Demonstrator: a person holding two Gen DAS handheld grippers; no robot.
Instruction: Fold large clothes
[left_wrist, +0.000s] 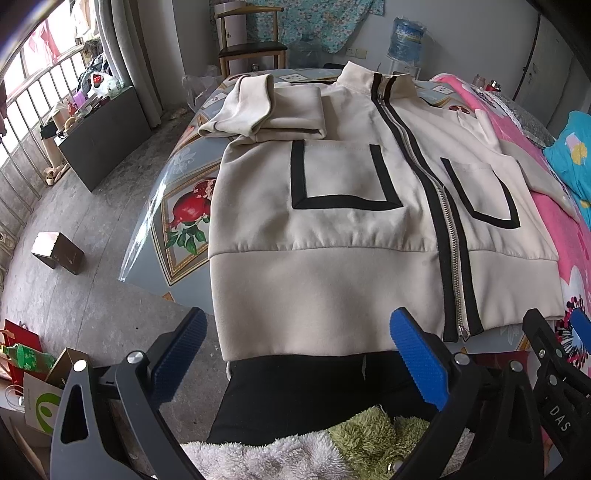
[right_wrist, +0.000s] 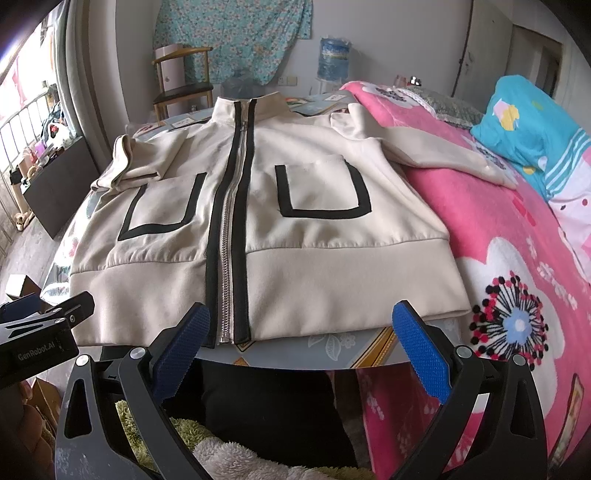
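A cream zip jacket (left_wrist: 332, 229) with black trim and two black-edged pockets lies front up on a table; it also shows in the right wrist view (right_wrist: 266, 236). Its left sleeve (left_wrist: 258, 110) is folded across the chest. Its right sleeve (right_wrist: 436, 147) lies stretched out onto the pink bedspread. My left gripper (left_wrist: 295, 354) is open and empty, just short of the jacket's hem. My right gripper (right_wrist: 299, 343) is open and empty, at the hem near the zipper's bottom end (right_wrist: 225, 338).
The table (left_wrist: 177, 206) has a fruit-print cover. A bed with a pink floral blanket (right_wrist: 517, 258) and blue pillow (right_wrist: 532, 122) adjoins on the right. A wooden chair (left_wrist: 251, 48) and water bottle (left_wrist: 406, 37) stand behind. A dark cabinet (left_wrist: 103, 136) and small box (left_wrist: 57, 251) sit at left.
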